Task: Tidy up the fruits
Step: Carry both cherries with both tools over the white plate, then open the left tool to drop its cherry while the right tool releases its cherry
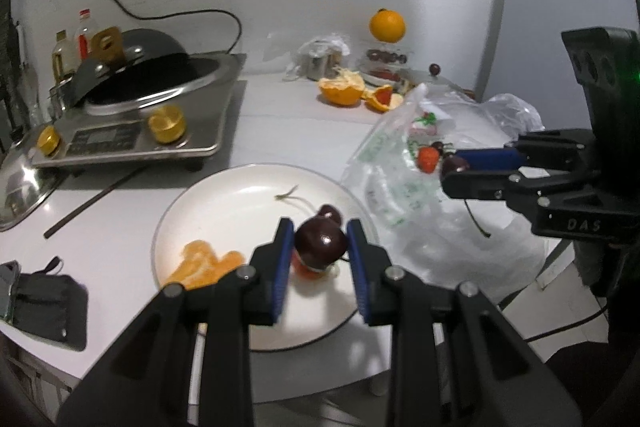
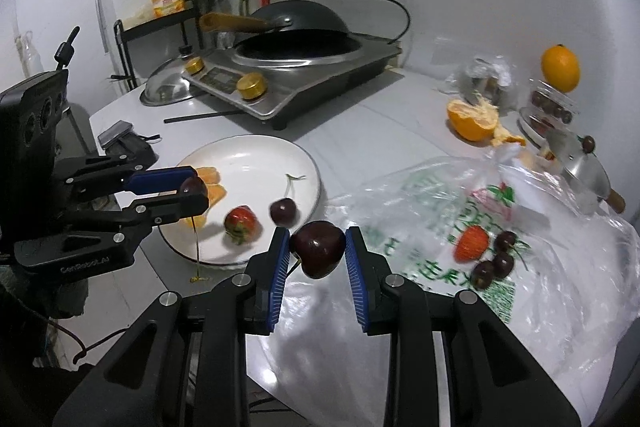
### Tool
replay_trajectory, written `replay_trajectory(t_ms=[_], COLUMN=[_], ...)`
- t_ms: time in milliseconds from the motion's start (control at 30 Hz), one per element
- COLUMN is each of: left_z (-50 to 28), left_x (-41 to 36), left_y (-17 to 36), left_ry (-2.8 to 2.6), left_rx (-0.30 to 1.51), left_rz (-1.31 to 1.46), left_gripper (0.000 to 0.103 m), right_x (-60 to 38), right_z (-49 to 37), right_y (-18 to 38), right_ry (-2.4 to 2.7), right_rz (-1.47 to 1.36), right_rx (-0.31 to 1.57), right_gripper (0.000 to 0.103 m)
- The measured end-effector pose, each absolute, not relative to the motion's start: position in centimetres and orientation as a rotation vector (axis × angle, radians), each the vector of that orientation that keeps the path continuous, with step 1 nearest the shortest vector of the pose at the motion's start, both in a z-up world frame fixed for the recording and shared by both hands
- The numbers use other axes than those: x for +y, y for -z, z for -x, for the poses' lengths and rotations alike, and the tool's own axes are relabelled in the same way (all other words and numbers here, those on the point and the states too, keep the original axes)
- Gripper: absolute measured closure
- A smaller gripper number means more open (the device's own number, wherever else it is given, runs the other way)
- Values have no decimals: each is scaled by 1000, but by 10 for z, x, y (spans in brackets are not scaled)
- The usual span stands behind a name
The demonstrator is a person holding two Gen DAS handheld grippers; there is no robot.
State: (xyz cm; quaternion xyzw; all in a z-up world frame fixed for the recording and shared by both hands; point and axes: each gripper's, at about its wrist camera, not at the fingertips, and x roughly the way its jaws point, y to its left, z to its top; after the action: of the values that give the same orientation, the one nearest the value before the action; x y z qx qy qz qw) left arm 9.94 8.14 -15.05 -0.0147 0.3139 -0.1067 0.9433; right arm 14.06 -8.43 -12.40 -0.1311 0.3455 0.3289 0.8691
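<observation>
Your white bench (image 2: 360, 115) carries an induction cooker (image 2: 296, 75) with a black wok (image 2: 300, 17) at the back. A clear plastic bag (image 2: 540, 247) is spread flat on its right side. It holds a strawberry (image 2: 472, 243) with three cherries (image 2: 496, 263) just beside it. Left of the bag sits the white plate (image 2: 248, 155), bearing orange segments (image 1: 204, 263), a second strawberry (image 2: 240, 221) and a loose cherry (image 2: 283, 212). Your left hand-held gripper (image 1: 320, 247) hangs over the plate, its blue pads (image 1: 282, 267) clamped on a dark cherry (image 1: 320, 241) whose stem dangles down. Your right hand-held gripper (image 2: 318, 251) hovers over the bag's near-left edge, close to the plate, pinching another dark cherry (image 2: 318, 247). A whole orange (image 2: 560, 67) and a peeled orange half (image 2: 472, 121) lie at the far right.
</observation>
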Motion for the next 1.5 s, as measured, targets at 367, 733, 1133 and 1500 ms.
replay_trajectory(t_ms=[367,733,1133,1500], left_z=[-104,-122,-127,-121], left_x=[111,113,119,142], left_y=[162,181,180,170], left_ry=[183,198,232,195], left_rx=[647,685,711,674], left_rz=[51,54,69,84], left_gripper=[75,75,43,41], right_x=[-52,-31,-3,22], right_z=[-148,-163,-180,-191], right_y=[132,143,155,169], right_ry=[-723,-737,-766,-775], right_rz=[302,316,329,339], right_rx=[744,773,794,822], right_gripper=[73,73,73,73])
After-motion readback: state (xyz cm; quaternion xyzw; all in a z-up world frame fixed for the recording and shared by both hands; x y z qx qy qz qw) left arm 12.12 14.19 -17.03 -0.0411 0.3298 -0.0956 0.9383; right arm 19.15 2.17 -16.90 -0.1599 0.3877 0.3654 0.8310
